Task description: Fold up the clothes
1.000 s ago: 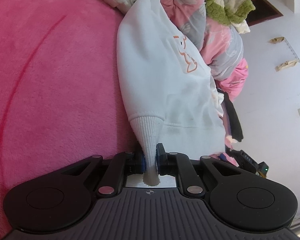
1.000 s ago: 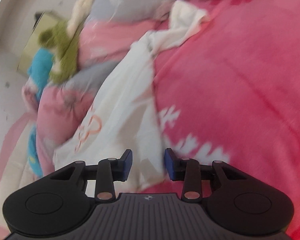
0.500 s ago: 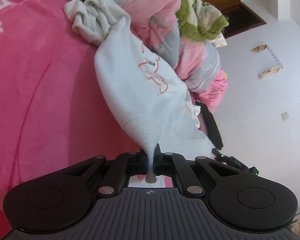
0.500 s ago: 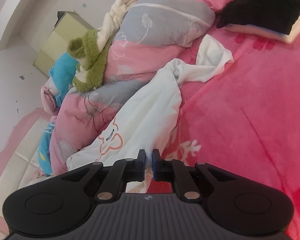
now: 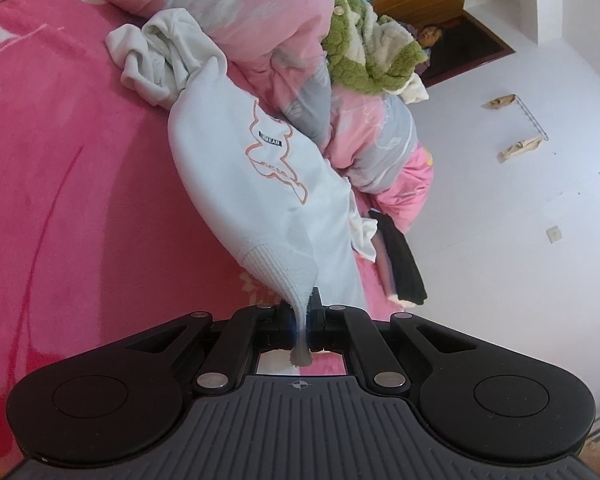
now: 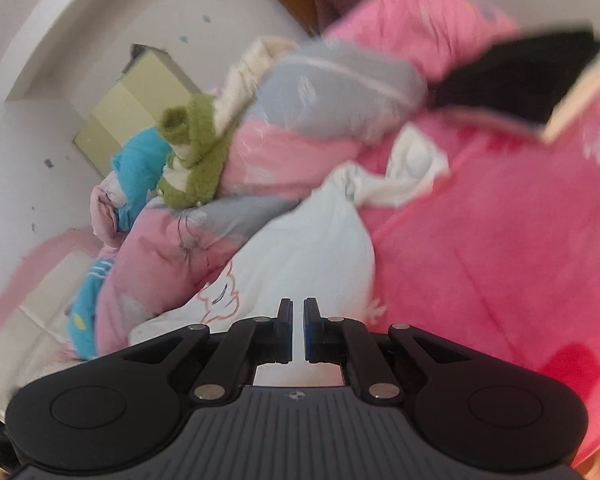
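Note:
A white sweatshirt (image 5: 236, 160) with an orange outline print hangs stretched above the pink bed, its far end still bunched against the quilt. My left gripper (image 5: 305, 300) is shut on its ribbed hem (image 5: 280, 268), and a tuft of the rib pokes out behind the pads. In the blurred right wrist view the same sweatshirt (image 6: 300, 256) runs up to my right gripper (image 6: 298, 308). Its jaws stand almost together, pinching a thin white edge of the cloth.
A pink fleece blanket (image 5: 60, 200) covers the bed. A pink-and-grey quilt (image 5: 260, 20) with a green fleece garment (image 5: 364, 52) is heaped beside the sweatshirt. A folded black garment (image 6: 520, 76) lies further off. White floor (image 5: 520, 200) and a pale cabinet (image 6: 132, 112) lie beyond.
Both grippers have risen, lifting the sweatshirt off the blanket. The right jaws, apart a second ago, have closed on the sweatshirt's edge. The left grip has tightened on the hem.

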Tool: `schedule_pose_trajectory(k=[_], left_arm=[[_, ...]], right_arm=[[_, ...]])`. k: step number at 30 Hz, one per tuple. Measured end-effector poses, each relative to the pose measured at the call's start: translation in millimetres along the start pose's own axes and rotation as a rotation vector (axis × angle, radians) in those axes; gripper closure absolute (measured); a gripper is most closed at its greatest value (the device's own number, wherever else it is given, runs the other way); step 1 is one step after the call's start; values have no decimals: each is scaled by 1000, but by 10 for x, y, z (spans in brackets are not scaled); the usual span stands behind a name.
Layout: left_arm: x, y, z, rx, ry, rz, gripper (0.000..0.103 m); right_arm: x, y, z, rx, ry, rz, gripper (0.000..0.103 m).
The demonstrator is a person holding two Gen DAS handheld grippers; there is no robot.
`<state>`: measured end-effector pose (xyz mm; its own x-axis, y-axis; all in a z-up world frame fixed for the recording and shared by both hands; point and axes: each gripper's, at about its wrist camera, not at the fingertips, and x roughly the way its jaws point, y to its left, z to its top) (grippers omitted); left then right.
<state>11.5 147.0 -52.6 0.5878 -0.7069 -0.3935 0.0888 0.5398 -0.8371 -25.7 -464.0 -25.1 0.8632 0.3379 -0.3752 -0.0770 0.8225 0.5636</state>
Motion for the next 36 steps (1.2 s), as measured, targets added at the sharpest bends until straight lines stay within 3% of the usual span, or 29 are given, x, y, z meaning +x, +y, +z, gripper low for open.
schedule_pose_trajectory(k=[2, 5, 13, 19, 24, 28, 32, 36], left_arm=[[-11, -7, -3, 1, 0, 1, 101], [-12, -16, -3, -4, -2, 4, 101], [-37, -145, 4, 1, -27, -30, 101], [-38, -155, 22, -8, -36, -49, 101], [-66, -143, 24, -12, -41, -64, 101], [-89, -131, 10, -20, -61, -87, 101], [-136, -62, -2, -40, -87, -79, 101], [-168, 62, 1, -69, -94, -51, 101]], right_arm=[[-115, 169, -146, -92, -40, -8, 96], [-141, 449, -427, -244, -23, 27, 95], [390, 1289, -1164, -642, 214, 266, 95], [845, 1652, -1421, -727, 310, 350, 95], [858, 1589, -1294, -649, 238, 330, 95], [930, 1588, -1297, -709, 183, 196, 95], [1101, 1453, -1404, -821, 126, -69, 96], [1074, 1061, -1272, -718, 72, -203, 98]])
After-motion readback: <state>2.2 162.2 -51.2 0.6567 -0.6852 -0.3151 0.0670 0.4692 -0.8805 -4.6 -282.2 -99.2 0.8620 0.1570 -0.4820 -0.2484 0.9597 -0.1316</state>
